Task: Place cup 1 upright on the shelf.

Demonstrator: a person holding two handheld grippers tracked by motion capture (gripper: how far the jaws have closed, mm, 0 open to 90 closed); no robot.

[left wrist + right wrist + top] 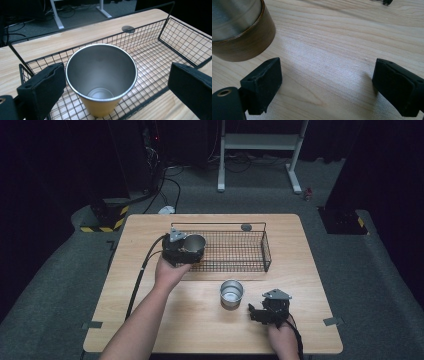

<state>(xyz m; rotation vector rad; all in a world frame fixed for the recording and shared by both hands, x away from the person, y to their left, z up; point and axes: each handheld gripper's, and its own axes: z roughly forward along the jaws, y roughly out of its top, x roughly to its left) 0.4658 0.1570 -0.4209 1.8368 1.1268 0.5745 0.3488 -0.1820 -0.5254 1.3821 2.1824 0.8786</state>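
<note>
1. Steel cup (101, 80), in the wire basket (175, 37): stands at the basket's left end, upright, long axis vertical, open mouth up. The left gripper view looks down into it to the round bottom. The outer wall below the rim reads yellowish; its foot on the wire floor runs to the lower frame edge and is hard to make out.
2. Left gripper (184, 249): held over the basket's left end, at the cup. Jaws spread wide, one on each side of the cup. The near jaw sits just beside the rim; whether it touches cannot be told. The far jaw stands well apart. Nothing is clamped.
3. Second steel cup (232, 294): on the bare table (150, 320) in front of the basket, upright, mouth up, long axis vertical. In the right gripper view only its lower wall shows at the top left corner, the rest cut off.
4. Right gripper (256, 312): low over the table just right of the second cup. Jaws wide apart, bare wood between them, nothing held.
5. Grey round disc (245, 227): on the table behind the basket's back rail; too small to identify.
6. Basket, far right end: no contents.
</note>
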